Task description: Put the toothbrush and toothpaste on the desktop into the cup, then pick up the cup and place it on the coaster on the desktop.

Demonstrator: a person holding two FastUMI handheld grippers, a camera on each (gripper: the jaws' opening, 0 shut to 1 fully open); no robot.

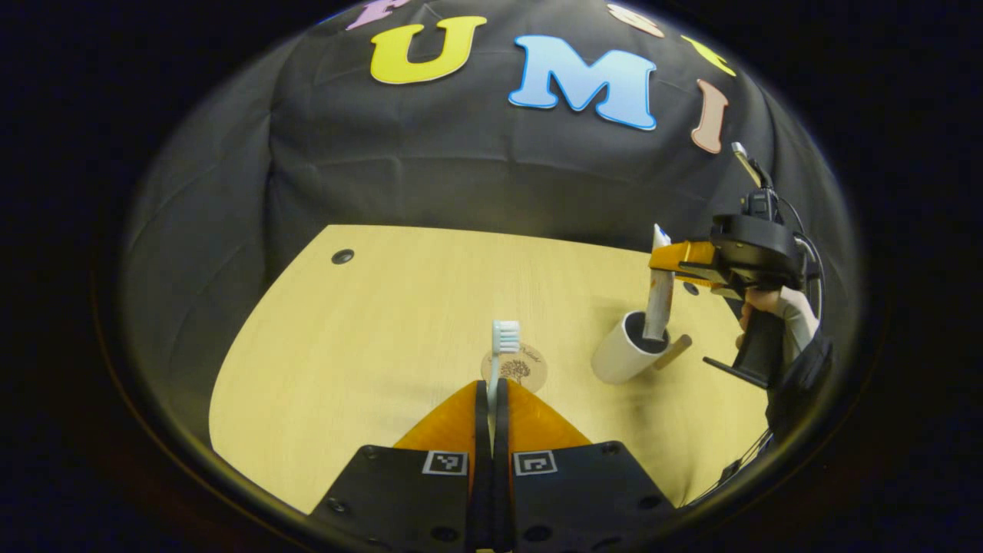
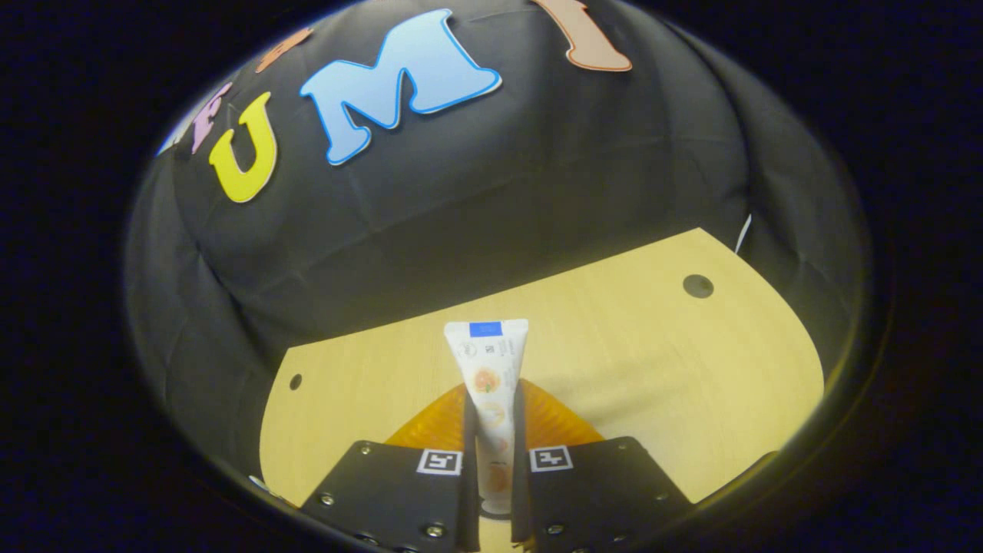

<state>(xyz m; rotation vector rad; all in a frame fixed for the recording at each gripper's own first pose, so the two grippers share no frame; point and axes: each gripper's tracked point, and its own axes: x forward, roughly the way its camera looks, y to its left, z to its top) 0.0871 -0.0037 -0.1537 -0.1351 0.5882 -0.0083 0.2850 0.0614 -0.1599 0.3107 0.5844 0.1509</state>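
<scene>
While clamped between both fingers of the left gripper (image 1: 492, 399), toothbrush (image 1: 503, 347) sticks out forward past the fingertips, pretty much dead centre in the slot. Fingers squeezed nearly together on the thin handle, so only a sliver of it visible between them. Long axis running straight along the fingers, bristle head at the far end, pointing away from the camera toward the booth wall. Held above the desktop (image 1: 369, 322), head sitting just in front of the round coaster (image 1: 516, 369) in the left gripper view, coaster lying flat on the wood right behind it.

Over to the right of the coaster, white cup (image 1: 623, 352) standing on the desktop, looks tilted thanks to the fisheye. Toothpaste (image 1: 659, 296) held upright with its lower end dipped into the cup mouth, crimped flat end up top. Right gripper (image 1: 666, 259) gripping it from the side near the upper part, with a person's hand (image 1: 776, 303) on the handle behind.

From the right gripper view, same toothpaste (image 2: 491, 384) pinned between both fingers of the right gripper (image 2: 491, 430), fingers only as far apart as the tube is wide. Tube's length lined up with the fingers, flat crimped end farthest out, cap end back by the gripper body. Bare desktop (image 2: 653, 369) beyond it.
</scene>
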